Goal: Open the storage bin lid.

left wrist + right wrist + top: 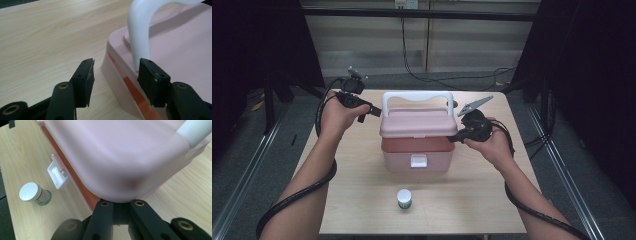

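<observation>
Pink plastic box with white handle: lid partly raised. Right gripper clenched at lid corner; left gripper released beside handle. White-capped bottle before the box remains unstowed.

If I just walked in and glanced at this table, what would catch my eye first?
Most likely the pink plastic box with a white arched handle, standing mid-table on the pale wooden table, its lid slightly raised. A person's hands hold a black gripper at each side: the left gripper open beside the handle's foot, the right gripper shut under a lid corner. In front stands a small white-capped bottle with a green label.
</observation>
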### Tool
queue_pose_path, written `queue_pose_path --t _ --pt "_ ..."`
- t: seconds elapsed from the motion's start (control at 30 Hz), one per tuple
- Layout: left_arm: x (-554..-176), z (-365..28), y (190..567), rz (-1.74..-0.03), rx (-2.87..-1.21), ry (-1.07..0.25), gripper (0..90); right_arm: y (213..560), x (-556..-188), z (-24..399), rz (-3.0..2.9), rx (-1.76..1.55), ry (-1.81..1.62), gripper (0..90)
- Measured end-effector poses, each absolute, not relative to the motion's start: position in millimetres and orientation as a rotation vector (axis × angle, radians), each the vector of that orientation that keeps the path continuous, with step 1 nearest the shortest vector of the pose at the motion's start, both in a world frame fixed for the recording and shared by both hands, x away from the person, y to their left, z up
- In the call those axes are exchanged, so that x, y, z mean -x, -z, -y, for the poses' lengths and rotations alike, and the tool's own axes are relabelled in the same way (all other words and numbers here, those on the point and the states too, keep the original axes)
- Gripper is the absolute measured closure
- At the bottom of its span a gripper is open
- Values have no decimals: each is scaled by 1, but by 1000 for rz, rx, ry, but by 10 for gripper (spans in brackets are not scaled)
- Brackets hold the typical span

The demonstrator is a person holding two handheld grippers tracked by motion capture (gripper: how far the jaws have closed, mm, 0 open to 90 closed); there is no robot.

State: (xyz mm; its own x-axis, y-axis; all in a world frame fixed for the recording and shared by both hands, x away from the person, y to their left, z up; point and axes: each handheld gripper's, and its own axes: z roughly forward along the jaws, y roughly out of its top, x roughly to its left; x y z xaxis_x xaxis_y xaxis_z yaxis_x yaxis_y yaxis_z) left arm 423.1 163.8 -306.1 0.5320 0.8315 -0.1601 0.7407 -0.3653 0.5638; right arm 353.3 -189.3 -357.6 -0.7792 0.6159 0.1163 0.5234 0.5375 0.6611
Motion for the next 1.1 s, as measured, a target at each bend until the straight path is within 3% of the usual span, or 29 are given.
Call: queue_pose_path --t 1.1 --pt "-407 -175 341 -1269 -2251 -79 454 343 -355 188 -2609 -998 -1079 900"
